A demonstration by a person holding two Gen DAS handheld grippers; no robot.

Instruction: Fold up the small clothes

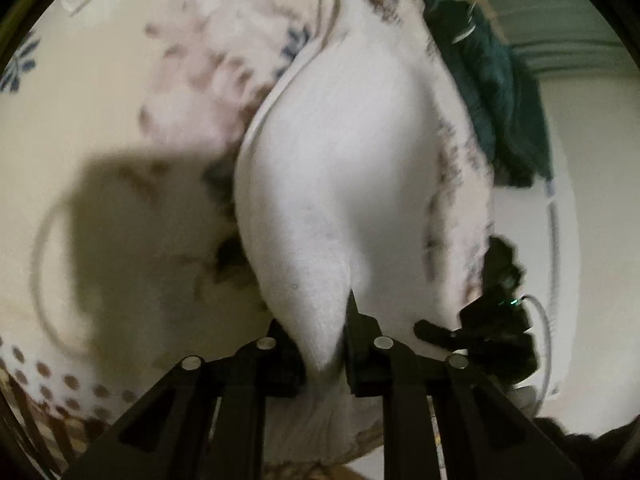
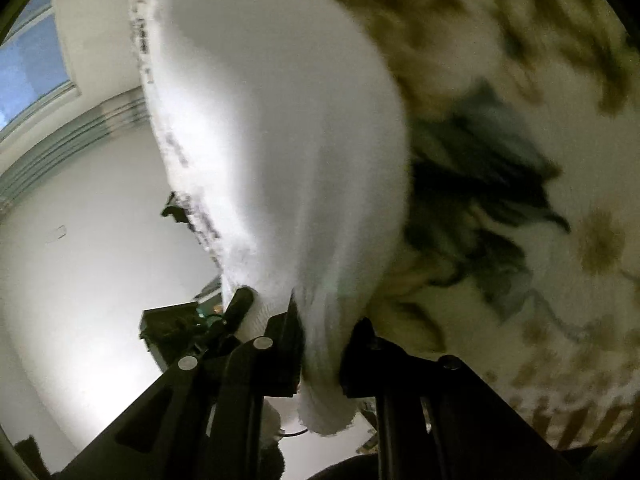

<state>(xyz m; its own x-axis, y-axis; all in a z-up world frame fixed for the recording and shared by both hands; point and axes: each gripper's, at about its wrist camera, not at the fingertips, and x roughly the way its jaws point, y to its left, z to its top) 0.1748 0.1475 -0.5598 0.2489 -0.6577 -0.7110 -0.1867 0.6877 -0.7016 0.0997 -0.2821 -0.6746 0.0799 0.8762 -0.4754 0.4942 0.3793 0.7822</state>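
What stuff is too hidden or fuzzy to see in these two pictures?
- Left wrist view: the white cloth hides the bedsheet behind it; the sheet's print is motion-blurred.
- Left wrist view: the dark green fabric is blurred; what it is, unclear.
- Right wrist view: the cloth's whole shape is cut off at the top edge.

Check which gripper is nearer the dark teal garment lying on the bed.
Left, judging by view. The left gripper, shut on the white cloth, has the dark teal garment ahead to its right. The right gripper grips the same cloth; its blurred view doesn't clearly show the garment.
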